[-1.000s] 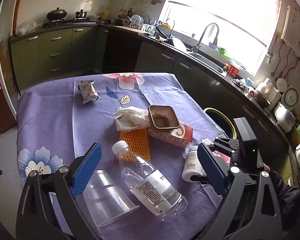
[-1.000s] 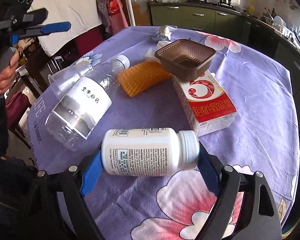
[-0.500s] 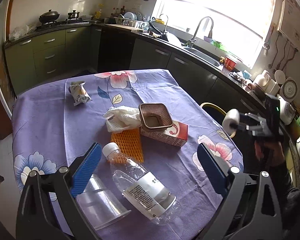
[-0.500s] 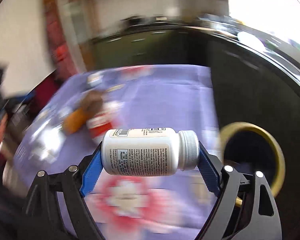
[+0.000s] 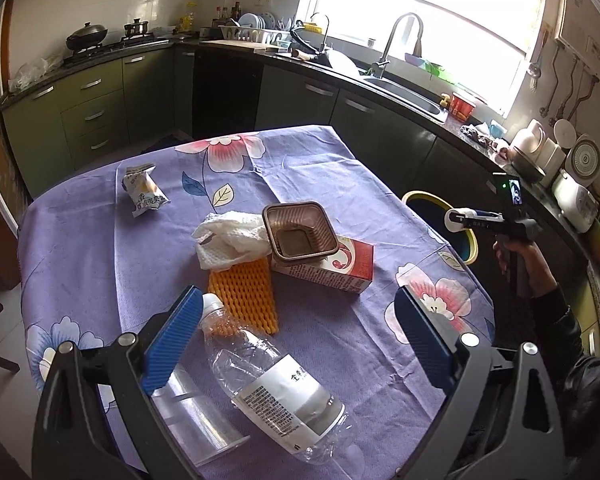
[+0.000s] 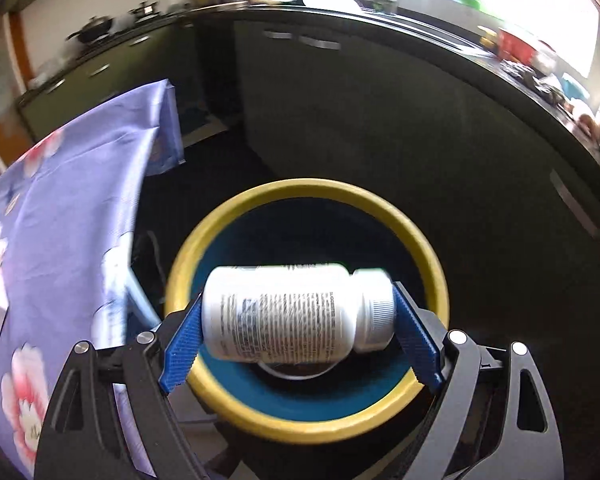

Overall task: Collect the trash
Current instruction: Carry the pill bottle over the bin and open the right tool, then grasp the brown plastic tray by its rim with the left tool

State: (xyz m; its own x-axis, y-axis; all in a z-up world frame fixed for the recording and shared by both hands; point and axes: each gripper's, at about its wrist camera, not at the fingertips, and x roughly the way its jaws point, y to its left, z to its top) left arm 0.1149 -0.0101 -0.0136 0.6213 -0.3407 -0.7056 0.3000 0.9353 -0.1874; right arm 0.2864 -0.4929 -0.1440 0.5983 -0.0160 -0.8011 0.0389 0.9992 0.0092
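White pill bottle clamped sideways in R gripper over yellow-rimmed bin; L gripper jaws wide apart above clear water bottle

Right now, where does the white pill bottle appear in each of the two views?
Left wrist view: the white pill bottle is small at the right edge, held in the right gripper above the yellow-rimmed bin.
Right wrist view: it fills the lower centre, lying sideways between the blue pads.
Shared landmark: the yellow-rimmed bin beside the purple floral tablecloth.
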